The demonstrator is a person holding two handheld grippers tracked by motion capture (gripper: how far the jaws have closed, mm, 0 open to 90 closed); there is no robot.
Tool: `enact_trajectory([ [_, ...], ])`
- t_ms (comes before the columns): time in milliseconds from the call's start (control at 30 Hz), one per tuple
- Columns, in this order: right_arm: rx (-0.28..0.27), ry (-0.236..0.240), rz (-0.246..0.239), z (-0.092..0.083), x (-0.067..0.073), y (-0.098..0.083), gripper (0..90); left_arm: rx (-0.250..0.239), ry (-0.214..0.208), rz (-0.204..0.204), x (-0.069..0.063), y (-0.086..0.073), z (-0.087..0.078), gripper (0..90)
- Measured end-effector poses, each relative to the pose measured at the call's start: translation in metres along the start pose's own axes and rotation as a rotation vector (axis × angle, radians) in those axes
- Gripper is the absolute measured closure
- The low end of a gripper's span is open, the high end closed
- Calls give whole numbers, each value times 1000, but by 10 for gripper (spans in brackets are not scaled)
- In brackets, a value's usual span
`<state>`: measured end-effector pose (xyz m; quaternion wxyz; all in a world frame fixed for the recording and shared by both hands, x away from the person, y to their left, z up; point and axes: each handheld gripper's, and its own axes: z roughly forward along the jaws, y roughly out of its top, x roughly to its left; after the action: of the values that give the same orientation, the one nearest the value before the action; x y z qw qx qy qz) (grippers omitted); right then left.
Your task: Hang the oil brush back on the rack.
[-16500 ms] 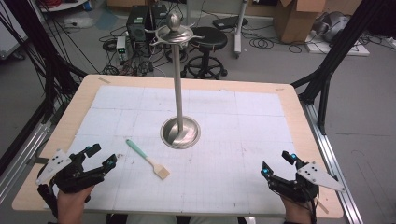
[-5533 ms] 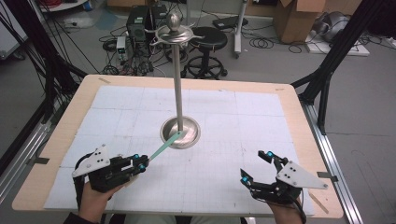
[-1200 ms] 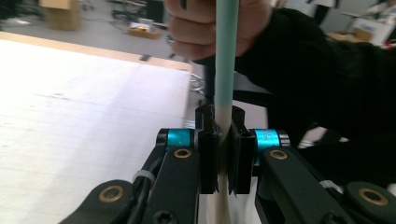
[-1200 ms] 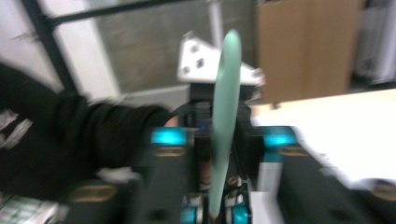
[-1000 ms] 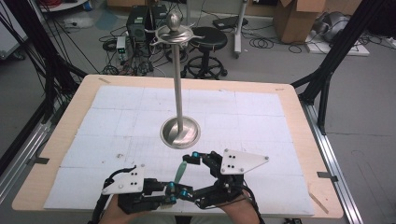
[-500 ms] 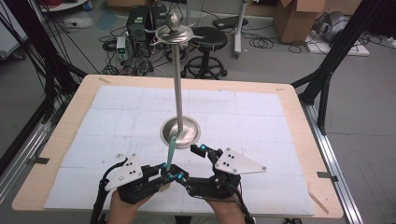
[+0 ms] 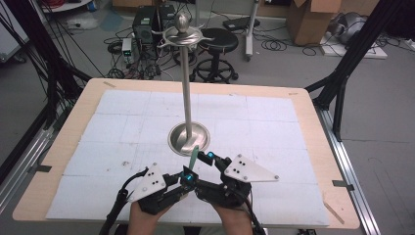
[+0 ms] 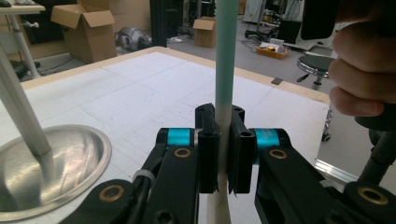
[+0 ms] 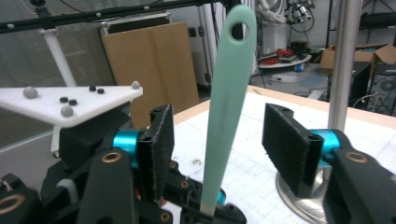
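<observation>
2 grippers meet just in front of the round base of the tall silver metal stand [image 7: 188, 138], which serves as the landmark on the white gridded table [image 7: 274, 127]. On the near-left side of that base, the left gripper [image 8: 223, 154] has its black jaws clamped on the pale lower shaft of the slim mint-green plastic utensil handle [image 9: 226, 107], holding it upright; in the left gripper view the shaft rises straight out of the closed pads. In the high view the green handle tip [image 7: 194, 155] stands just short of the base's near rim. On the near-right side of the base, the right gripper [image 9: 229, 140] has its 2 textured pads spread wide, 1 on either side of the handle and touching neither. The handle ends in a hanging hole at its top, so a handover toward the stand's hooks seems likely.

Risks, as a judgement: if the left jaws let go before the right pads close, the handle would topple onto the table. If the right pads close off-centre, they could twist the thin shaft and lever it out of the left grip. With both grippers crowded near the base, a careless lift could knock the handle against the pole.
</observation>
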<state>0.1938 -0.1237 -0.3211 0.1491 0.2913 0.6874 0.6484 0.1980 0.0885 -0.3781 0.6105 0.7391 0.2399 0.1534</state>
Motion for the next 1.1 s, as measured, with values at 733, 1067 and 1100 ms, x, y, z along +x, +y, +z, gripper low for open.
enact_trajectory([
  [733, -8, 14, 42, -5, -2, 7, 761, -5, -91, 8, 3, 2, 0, 681],
  [1067, -11, 222, 22, -21, -20, 16, 761, -25, -381, -16, 20, 15, -13, 482],
  [1100, -15, 248, 13, -21, -22, 17, 761, -27, -407, -14, 21, 16, -15, 479],
])
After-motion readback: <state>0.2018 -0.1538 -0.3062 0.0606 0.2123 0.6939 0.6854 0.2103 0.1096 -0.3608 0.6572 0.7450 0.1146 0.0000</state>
